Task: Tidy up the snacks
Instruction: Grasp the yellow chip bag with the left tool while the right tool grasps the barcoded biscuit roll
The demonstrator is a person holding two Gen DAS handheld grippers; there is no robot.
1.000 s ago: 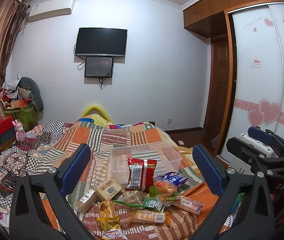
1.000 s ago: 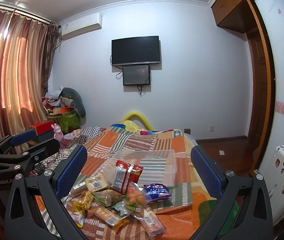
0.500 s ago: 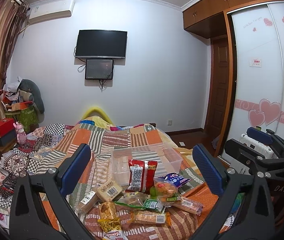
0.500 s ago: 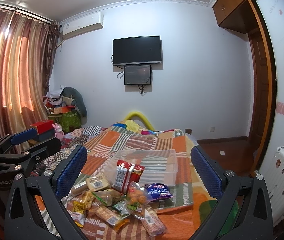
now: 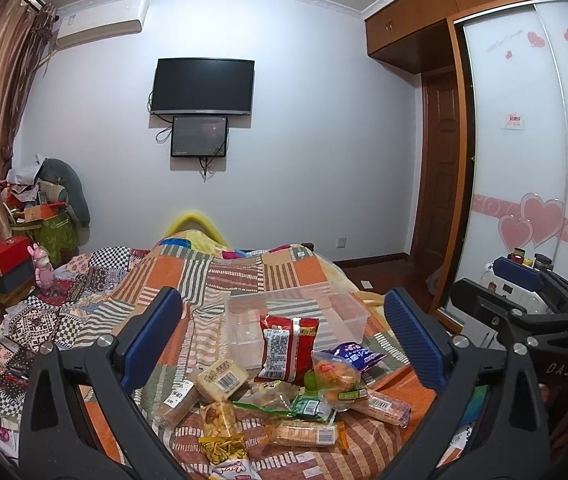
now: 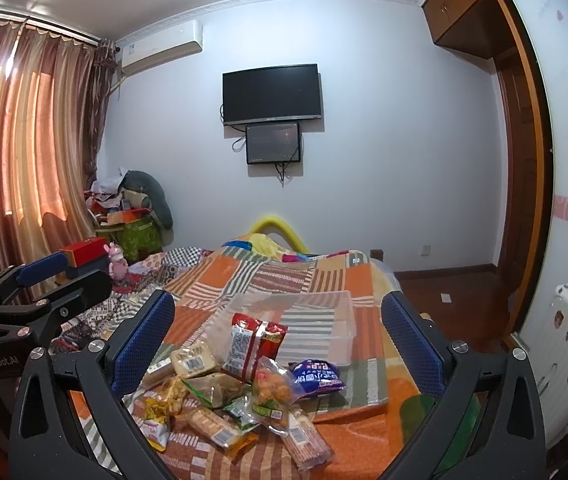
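I hold both grippers' jaws wide and empty above the snack pile, clear bin just beyond.

We see a heap of snack packets lying on the bed, at its near end. Behind the heap sits a plastic bin on the quilt, and one tall packet stands against the bin's near wall. A long wrapped bar lies at the heap's right front. Beyond the bed, a television hangs on the far wall with a smaller screen just below it. A cluttered pile stands left of the bed; a wardrobe stands right of it
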